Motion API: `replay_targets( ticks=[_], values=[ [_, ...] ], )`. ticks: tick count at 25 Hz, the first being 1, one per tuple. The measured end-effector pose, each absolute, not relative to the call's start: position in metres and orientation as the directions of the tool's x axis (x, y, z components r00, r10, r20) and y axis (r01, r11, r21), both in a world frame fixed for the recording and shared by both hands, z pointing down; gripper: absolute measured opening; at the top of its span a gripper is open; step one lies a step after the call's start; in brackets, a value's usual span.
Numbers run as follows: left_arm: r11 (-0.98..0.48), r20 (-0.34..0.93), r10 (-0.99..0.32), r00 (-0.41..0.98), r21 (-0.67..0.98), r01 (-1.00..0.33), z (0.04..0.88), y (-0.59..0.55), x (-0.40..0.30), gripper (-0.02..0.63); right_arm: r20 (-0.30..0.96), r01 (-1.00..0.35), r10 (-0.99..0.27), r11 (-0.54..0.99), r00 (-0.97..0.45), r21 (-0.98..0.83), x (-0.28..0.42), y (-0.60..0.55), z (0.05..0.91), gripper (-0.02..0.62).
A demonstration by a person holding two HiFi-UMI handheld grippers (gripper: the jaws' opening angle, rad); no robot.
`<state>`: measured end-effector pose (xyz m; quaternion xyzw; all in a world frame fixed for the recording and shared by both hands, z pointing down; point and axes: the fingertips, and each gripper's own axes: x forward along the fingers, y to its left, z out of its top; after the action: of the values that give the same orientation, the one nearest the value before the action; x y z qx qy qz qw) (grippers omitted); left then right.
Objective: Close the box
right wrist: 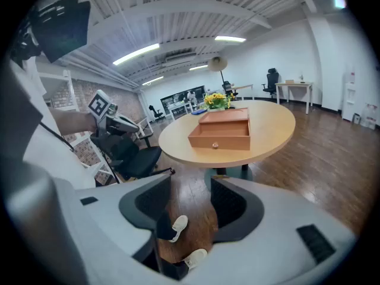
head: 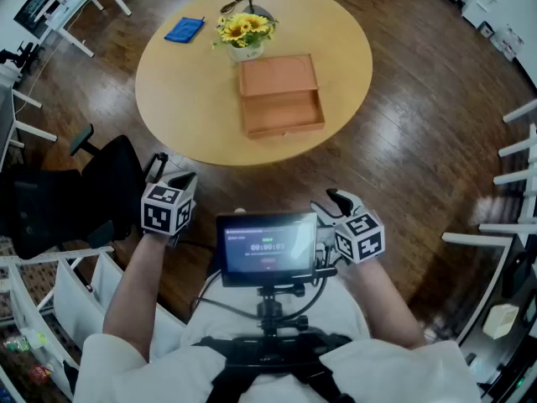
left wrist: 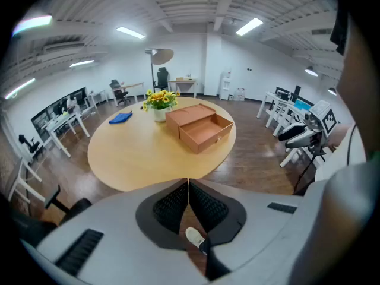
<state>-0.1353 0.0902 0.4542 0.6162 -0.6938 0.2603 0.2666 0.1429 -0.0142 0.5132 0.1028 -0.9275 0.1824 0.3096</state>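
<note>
Box of tan wood rests on the round surface, a little toward its near edge from the middle. Its shallow tray sticks out open toward the near edge, with a small knob on the front face, so the box is not closed. Just beside its far left corner we see a pot of yellow flowers. A flat blue item lies near the far left edge, well apart from the box.

We hold both tools off the near edge, over the wooden floor and well apart from the surface. Our left tool is clenched: its dark pads meet along a thin line with nothing between them. Our right tool is released, its jaws spread wide and empty. Through the gap we see only floor and our pale shoes. Between the two tools, a small screen sits on a mount at our chest. A black chair stands on the floor off the near left edge.
</note>
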Motion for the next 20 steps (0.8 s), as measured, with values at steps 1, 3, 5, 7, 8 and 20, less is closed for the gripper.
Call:
replay_targets(
  ticks=[1,3,5,7,8,20],
  values=[
    [0.084,0.689,-0.718,-0.093,-0.047,-0.995,0.450,0.079,-0.139,0.000,0.612,-0.313,-0.086,0.910,-0.786,-0.273,0.145,-0.014,0.513,0.219],
    [0.039,0.686,-0.723,-0.077,-0.072,-0.997,0.441,0.053,-0.148,0.000,0.617,-0.327,-0.100,0.907,-0.781,-0.267,0.147,-0.017,0.515,0.219],
    [-0.018,0.686,-0.726,-0.049,-0.090,-0.996,0.434,0.018,-0.156,0.000,0.628,-0.339,-0.113,0.906,-0.770,-0.252,0.148,-0.027,0.518,0.219],
    [-0.097,0.691,-0.723,-0.003,-0.105,-0.990,0.431,-0.019,-0.164,0.000,0.637,-0.369,-0.143,0.898,-0.758,-0.238,0.148,-0.039,0.519,0.219],
    [-0.143,0.696,-0.717,0.026,-0.110,-0.983,0.429,-0.037,-0.168,0.000,0.638,-0.394,-0.164,0.888,-0.752,-0.237,0.147,-0.045,0.519,0.219],
    [-0.582,0.791,-0.470,0.391,0.054,-0.811,0.474,-0.204,-0.180,0.029,0.681,-0.569,-0.299,0.796,-0.668,-0.209,0.090,-0.069,0.520,0.219]
  ],
)
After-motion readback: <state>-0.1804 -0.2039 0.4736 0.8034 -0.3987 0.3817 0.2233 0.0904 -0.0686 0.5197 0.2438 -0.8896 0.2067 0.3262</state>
